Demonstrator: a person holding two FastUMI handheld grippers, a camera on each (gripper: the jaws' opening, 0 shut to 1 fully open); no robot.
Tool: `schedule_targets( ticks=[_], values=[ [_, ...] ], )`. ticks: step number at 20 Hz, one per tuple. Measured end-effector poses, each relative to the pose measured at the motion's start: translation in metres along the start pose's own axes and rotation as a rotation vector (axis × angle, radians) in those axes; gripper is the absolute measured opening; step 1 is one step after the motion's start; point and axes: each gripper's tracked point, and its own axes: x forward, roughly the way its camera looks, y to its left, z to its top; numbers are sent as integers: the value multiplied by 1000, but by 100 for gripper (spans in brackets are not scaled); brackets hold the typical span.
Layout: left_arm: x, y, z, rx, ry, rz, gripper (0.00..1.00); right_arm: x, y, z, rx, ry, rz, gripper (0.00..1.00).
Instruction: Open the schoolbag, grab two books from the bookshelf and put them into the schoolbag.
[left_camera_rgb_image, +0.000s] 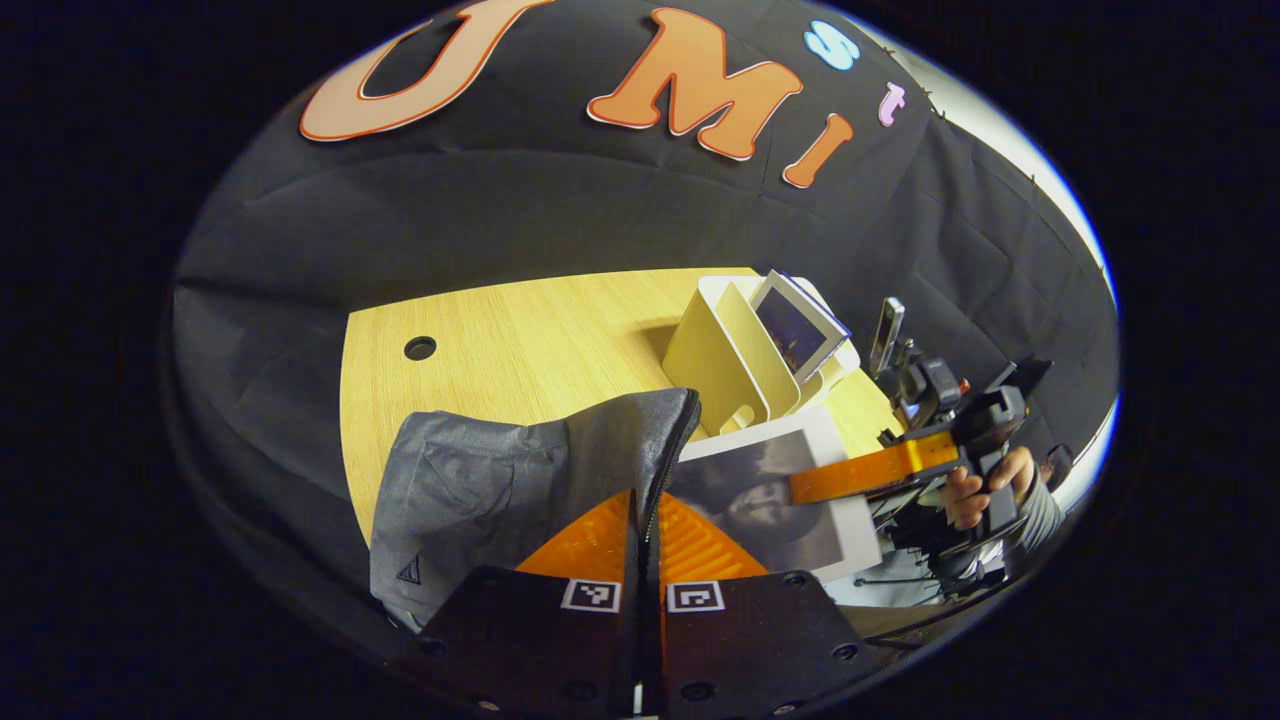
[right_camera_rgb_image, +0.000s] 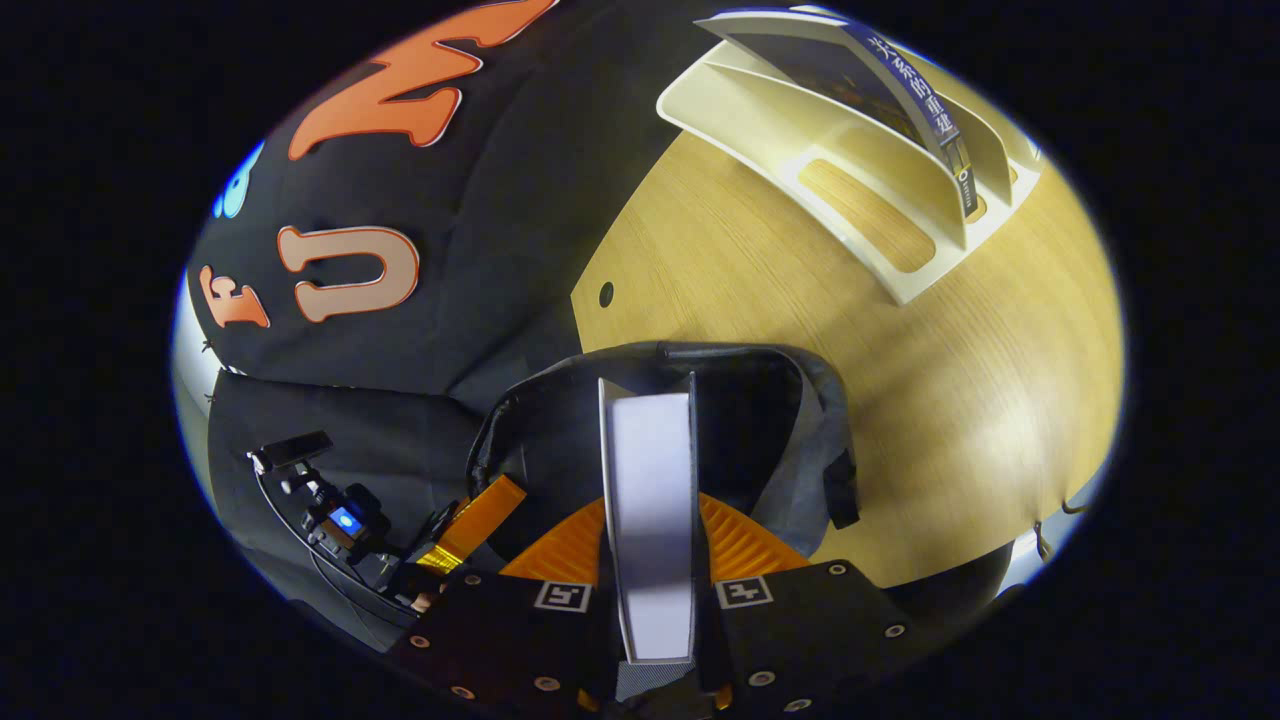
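The wooden table (right_camera_rgb_image: 960, 400) carries a grey schoolbag (left_camera_rgb_image: 470, 490) at its near edge and a cream bookshelf (right_camera_rgb_image: 900, 250) toward the far right corner. The bag's mouth gapes open in the right gripper view; its inside is too dark to make out. One book (left_camera_rgb_image: 795, 325) leans in the bookshelf, partly hidden by a divider. The right gripper (right_camera_rgb_image: 650, 545) clasps a second book (right_camera_rgb_image: 650, 500) edge-on over the bag's opening, its lower end cut off by the fingers. The left gripper (left_camera_rgb_image: 645, 515) pinches the bag's zipper edge (left_camera_rgb_image: 672, 450), fingers clenched.
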Motion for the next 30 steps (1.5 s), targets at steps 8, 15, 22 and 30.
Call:
schedule_targets(
  ticks=[8, 15, 22, 30],
  values=[
    [-2, -7, 2, -27, -55, -8, 3, 74, -2, -5, 45, -62, 70, 31],
    [3, -12, -3, -72, -67, -31, 3, 122, -1, -10, 118, -83, 105, 30],
    [6, -9, -6, -77, -64, -12, 3, 111, -2, -18, 37, -22, 4, 78],
    [6, -5, -14, -108, -67, 50, 3, 28, -26, -3, -157, 44, -155, 98]
  ],
)
